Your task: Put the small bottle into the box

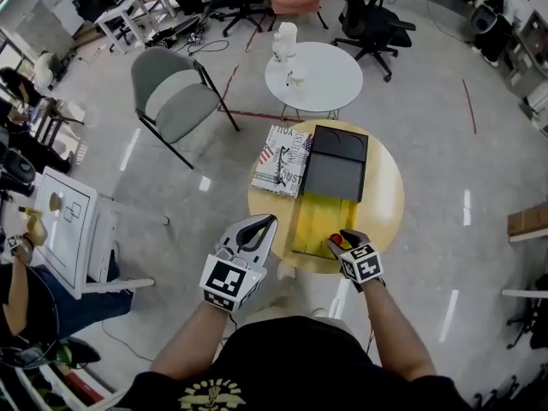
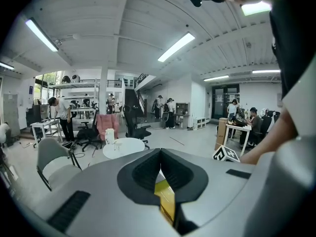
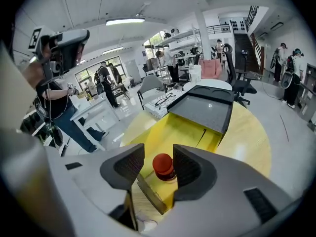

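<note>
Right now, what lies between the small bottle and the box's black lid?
Nothing but the bare yellow floor of the box. No object stands between the bottle and the black lid. The right gripper view shows this stretch most clearly.

1. Bright, even indoor light. It comes from the ceiling strips (image 2: 177, 47) overhead, with some daylight from the windows (image 2: 43, 80) at far left.
2. The floor (image 1: 411, 127) is glossy and carries white glare streaks in the head view.
3. Shadows are soft and faint, e.g. under the chair (image 1: 175, 101).
4. The yellow of the box (image 3: 180, 127) is saturated but not blown out. The table (image 3: 256, 137) has a mild sheen.
5. Strong fisheye: straight lines bow, and both gripper views have black corners.
6. In the gripper views the foreground nearest the lens is soft, while the distance is fairly sharp.
</note>
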